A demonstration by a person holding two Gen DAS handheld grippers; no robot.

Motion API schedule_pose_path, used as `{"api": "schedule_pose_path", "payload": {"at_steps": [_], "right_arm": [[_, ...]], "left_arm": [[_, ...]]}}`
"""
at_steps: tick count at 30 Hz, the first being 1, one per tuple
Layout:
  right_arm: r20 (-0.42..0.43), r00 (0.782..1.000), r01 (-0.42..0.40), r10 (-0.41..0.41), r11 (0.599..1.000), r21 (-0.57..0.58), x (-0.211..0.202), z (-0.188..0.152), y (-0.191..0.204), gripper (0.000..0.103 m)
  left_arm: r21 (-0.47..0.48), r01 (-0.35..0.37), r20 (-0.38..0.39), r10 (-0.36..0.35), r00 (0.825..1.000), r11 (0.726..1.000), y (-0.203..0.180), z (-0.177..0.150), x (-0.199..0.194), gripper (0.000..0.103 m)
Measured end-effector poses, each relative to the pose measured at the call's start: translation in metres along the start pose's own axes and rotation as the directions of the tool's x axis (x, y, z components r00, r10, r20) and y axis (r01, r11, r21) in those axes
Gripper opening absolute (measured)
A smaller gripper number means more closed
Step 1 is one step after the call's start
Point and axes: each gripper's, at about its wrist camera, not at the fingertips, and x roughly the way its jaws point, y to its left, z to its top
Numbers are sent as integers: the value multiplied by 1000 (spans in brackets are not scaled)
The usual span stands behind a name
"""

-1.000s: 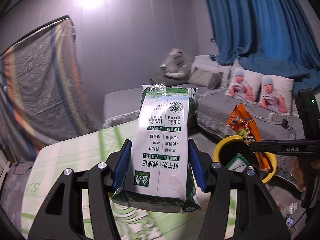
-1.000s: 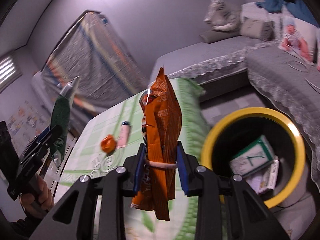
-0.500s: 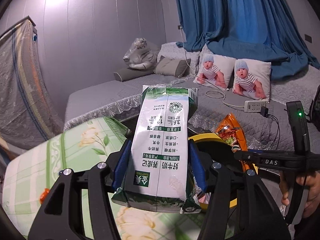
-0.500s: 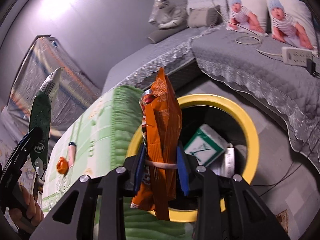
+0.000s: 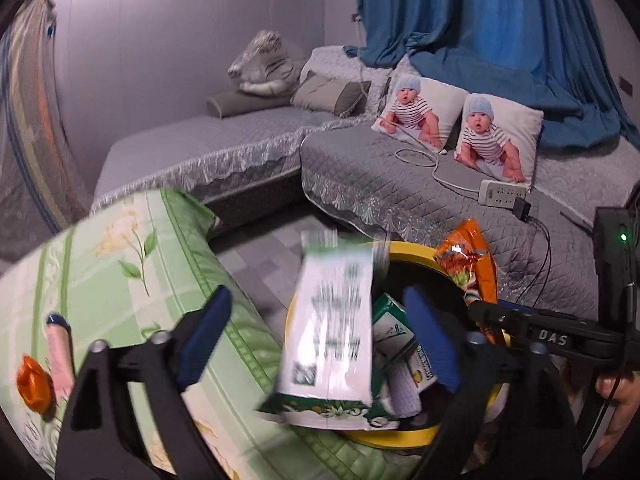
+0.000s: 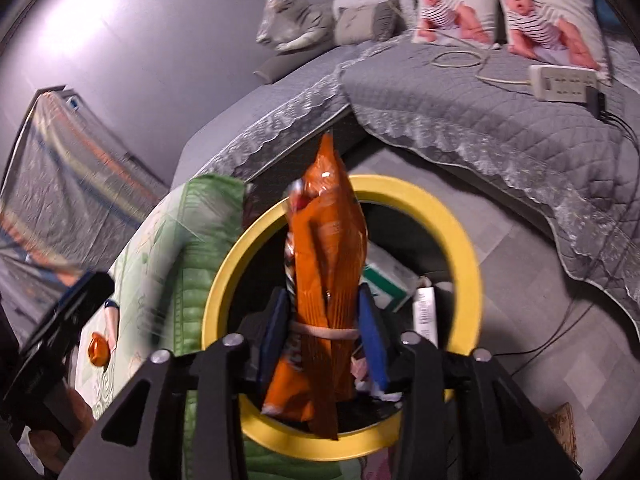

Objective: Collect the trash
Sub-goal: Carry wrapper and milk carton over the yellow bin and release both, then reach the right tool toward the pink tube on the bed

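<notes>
Both grippers now opening over the yellow bin, freeing carton and orange bag.

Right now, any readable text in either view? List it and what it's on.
"DAS": on the arm of the right tool, seen in the left wrist view.
Milk carton: print motion-blurred, unreadable.
Green-and-white box in the yellow bin: label too small.
Orange snack bag: nothing legible.

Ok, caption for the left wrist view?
Left claw opening, blurred milk carton loose between its pads above the yellow-rimmed bin.
</notes>
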Motion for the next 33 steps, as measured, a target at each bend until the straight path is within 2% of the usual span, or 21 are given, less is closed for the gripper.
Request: {"api": "schedule_pose_path", "payload": {"at_steps": [1,2,6,7,9,11,14,15,16,18,19,21,22,24,26,28,31,33], "right_arm": [[19,1000,22,-22,1000,7,-4,1,-3,54],[34,999,35,-35,999,10,-7,2,-5,57],[73,996,52,-48,997,-60,-18,5,12,58],[68,997,34,-28,996,-88,-17,6,20,58],[18,998,-59,63,982,-180,-12,5,56,58],[-51,989,-144,136,955,-260,-4,1,95,58],[-191,956,-278,221,889,-364,22,-10,168,58],[-262,933,-335,246,858,-389,36,-17,199,58],[-303,920,-360,249,841,-404,46,-22,220,58],[-383,896,-391,224,806,-445,69,-36,270,58],[-435,876,-414,209,788,-456,86,-43,299,58],[-505,847,-427,167,780,-458,120,-50,341,58],[-520,842,-414,142,788,-456,135,-52,355,58],[-550,831,-391,86,793,-467,164,-58,387,58],[-556,830,-359,39,800,-480,184,-63,406,58],[-558,830,-340,3,796,-500,200,-68,423,57],[-524,850,-277,-55,800,-532,217,-73,438,56],[-527,846,-257,-80,805,-535,228,-76,444,56]], "left_arm": [[-35,2,-17,-2,1000,999,8,-1,2,86],[-58,-11,-29,9,1000,998,17,-2,2,88],[-146,-103,-26,100,995,984,62,-10,-12,90],[-173,-140,-18,139,990,975,79,-14,-21,91],[-221,-189,6,195,981,957,114,-26,-45,93],[-244,-266,21,280,960,932,148,-39,-70,93],[-262,-364,12,380,925,894,198,-64,-106,94],[-269,-390,4,406,914,881,212,-72,-116,94],[-282,-417,-11,432,902,864,228,-81,-127,94],[-317,-453,-41,465,884,833,256,-100,-145,94],[-337,-468,-53,479,876,817,271,-111,-155,94],[-362,-488,-67,500,863,794,287,-124,-167,94],[-377,-492,-74,504,861,785,296,-129,-173,94],[-399,-481,-78,494,866,781,304,-137,-181,94],[-407,-473,-60,494,868,781,311,-140,-188,94],[-388,-460,-48,482,875,798,314,-138,-189,94],[-372,-449,-37,470,882,813,312,-137,-187,94],[-374,-435,-35,456,889,819,313,-138,-184,94]]}}
